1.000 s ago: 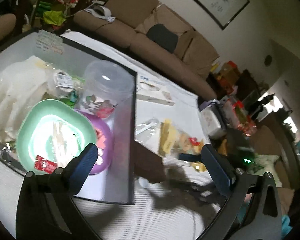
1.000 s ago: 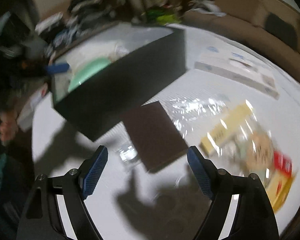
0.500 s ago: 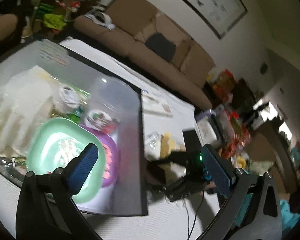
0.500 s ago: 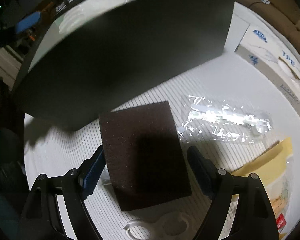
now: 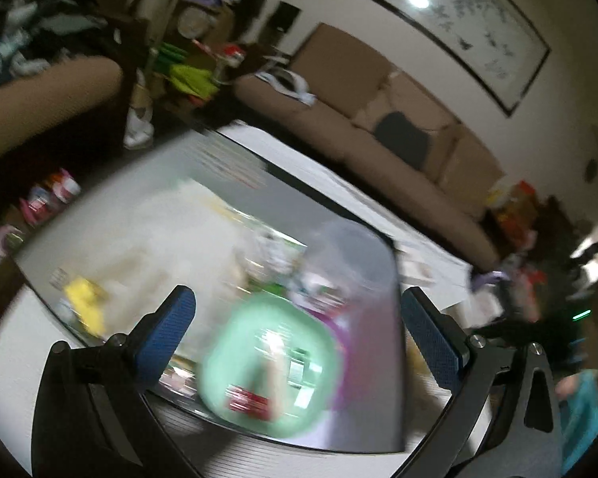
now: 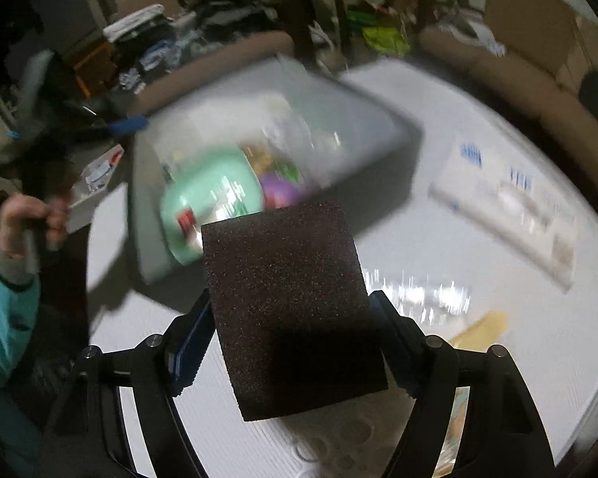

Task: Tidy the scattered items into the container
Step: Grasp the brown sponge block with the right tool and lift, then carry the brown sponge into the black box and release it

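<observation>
No text, label or number was legible in either view. Blue printed marks stood on the flat white package (image 6: 510,215) lying on the table (too blurred to read), and faint red print on the container's (image 5: 390,318) inner wall was likewise smeared.

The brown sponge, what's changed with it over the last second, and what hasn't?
The right gripper came down over the brown sponge, closed on its sides and lifted it off the white table; its jaws are closing, with the sponge between them. The left gripper swung further over the container, open and empty as before. The container and its green bowl stayed put.
</observation>
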`<state>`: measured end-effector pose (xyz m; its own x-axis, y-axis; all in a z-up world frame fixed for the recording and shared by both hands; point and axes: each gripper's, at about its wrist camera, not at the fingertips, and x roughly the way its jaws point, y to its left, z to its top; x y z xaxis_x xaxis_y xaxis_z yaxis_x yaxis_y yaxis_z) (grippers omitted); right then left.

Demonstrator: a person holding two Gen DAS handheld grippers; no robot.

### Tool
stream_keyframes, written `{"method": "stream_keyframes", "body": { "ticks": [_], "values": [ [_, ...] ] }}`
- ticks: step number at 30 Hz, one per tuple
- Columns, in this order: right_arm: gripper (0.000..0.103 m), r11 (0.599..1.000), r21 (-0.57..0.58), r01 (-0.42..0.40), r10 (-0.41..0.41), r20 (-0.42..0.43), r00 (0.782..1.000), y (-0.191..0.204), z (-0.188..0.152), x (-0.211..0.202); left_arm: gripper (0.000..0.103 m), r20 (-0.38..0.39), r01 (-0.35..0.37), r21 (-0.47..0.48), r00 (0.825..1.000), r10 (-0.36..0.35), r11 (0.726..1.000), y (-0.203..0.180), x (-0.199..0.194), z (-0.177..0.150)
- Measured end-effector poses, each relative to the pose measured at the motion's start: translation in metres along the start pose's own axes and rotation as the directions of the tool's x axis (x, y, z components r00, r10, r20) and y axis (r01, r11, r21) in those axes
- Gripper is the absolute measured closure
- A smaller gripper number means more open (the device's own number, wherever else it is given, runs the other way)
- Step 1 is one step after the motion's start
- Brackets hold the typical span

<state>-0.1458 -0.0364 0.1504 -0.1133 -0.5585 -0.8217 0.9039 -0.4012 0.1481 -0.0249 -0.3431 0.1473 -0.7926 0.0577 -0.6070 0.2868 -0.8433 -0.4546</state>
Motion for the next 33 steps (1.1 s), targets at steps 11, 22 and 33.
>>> {"method": "stream_keyframes", "body": {
  "ticks": [11, 22, 33],
  "values": [
    [0.025, 0.998, -0.044, 0.049, -0.049, -0.002, 0.999, 0.044, 0.165, 0.082, 0.0, -0.023, -0.034, -0.075, 0.999, 0.032, 0.997, 0.035, 0.026, 0.035],
    [0.025, 0.978, -0.207, 0.039, -0.07, -0.143, 0.987, 0.045, 0.255, 0.208, 0.0, -0.035, -0.054, -0.171, 0.998, 0.048, 0.984, 0.072, 0.027, 0.031],
    [0.021, 0.952, -0.302, 0.057, -0.134, -0.242, 0.961, 0.05, 0.266, 0.282, 0.0, -0.089, -0.09, -0.116, 0.993, 0.08, 0.989, 0.069, 0.039, 0.026]
  ]
}}
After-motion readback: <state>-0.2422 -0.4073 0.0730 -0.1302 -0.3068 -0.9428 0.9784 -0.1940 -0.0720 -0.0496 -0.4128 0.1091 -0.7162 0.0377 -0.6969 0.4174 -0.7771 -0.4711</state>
